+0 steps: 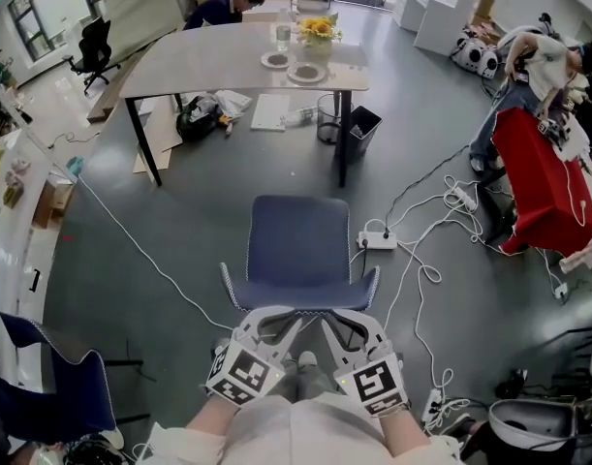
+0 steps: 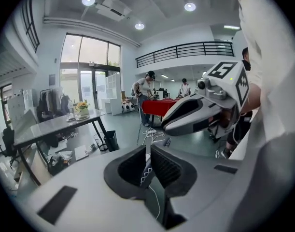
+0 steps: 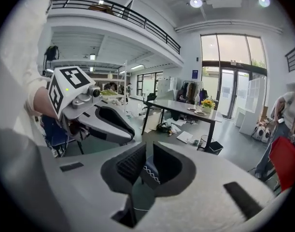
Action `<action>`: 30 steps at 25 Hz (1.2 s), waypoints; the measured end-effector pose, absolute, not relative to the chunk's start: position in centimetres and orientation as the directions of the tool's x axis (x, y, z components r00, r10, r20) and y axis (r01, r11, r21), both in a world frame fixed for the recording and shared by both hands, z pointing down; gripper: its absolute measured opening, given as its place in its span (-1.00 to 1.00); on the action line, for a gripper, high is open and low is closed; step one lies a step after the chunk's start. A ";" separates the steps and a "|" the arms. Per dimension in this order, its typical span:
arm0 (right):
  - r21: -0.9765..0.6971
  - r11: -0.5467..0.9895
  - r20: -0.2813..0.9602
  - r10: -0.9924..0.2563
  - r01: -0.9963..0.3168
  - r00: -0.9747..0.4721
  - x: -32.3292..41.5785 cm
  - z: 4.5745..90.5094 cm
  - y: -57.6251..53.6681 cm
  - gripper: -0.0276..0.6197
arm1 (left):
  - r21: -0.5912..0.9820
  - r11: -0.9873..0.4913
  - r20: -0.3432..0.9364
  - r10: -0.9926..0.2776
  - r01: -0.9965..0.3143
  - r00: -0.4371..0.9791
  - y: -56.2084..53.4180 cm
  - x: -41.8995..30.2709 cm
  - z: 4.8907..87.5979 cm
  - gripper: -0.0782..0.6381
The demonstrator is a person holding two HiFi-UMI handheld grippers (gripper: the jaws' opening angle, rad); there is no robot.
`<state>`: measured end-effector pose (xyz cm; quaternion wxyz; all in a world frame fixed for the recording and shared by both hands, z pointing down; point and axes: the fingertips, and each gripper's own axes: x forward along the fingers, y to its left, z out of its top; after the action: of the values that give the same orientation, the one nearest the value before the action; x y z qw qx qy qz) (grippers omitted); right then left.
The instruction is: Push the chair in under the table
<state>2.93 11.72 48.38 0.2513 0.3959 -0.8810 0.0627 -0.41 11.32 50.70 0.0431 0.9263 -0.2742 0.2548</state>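
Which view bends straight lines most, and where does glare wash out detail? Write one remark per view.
Head view: mild bowing of the table edges, even light, soft sheen on the floor. Left gripper view: strong fisheye with black corners, the railing curves, the windows are washed out. Right gripper view: same fisheye, and the ceiling lights flare.

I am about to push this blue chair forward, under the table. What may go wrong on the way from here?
1. A power strip and white cables lie on the floor close beside the chair; it might catch on them.
2. A wire bin and a black bin stand under the table, so the chair may strike them.
3. A bump to the table might tip the glass or the flowers.
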 end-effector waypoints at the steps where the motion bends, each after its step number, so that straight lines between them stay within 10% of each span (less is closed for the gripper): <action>1: 0.101 0.687 0.501 -0.660 -0.720 -0.559 2.8 48.6 11.8 -0.90 | -0.072 -0.848 0.504 -0.486 -0.526 0.714 11.4 -0.5 51.0 -0.73; 7: 0.176 0.749 0.587 -0.601 -0.639 -0.543 2.4 51.3 12.1 -0.50 | -0.121 -0.860 0.565 -0.470 -0.495 0.679 11.5 -0.6 52.8 -0.49; 30: 0.363 0.793 0.702 -0.578 -0.489 -0.416 2.9 56.9 11.0 -0.34 | -0.273 -0.882 0.707 -0.455 -0.385 0.542 10.5 -1.8 58.4 -0.29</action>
<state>2.89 11.00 56.92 0.4373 0.3177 -0.8398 -0.0506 -1.84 10.52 58.43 -0.0423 0.8769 -0.2395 0.4145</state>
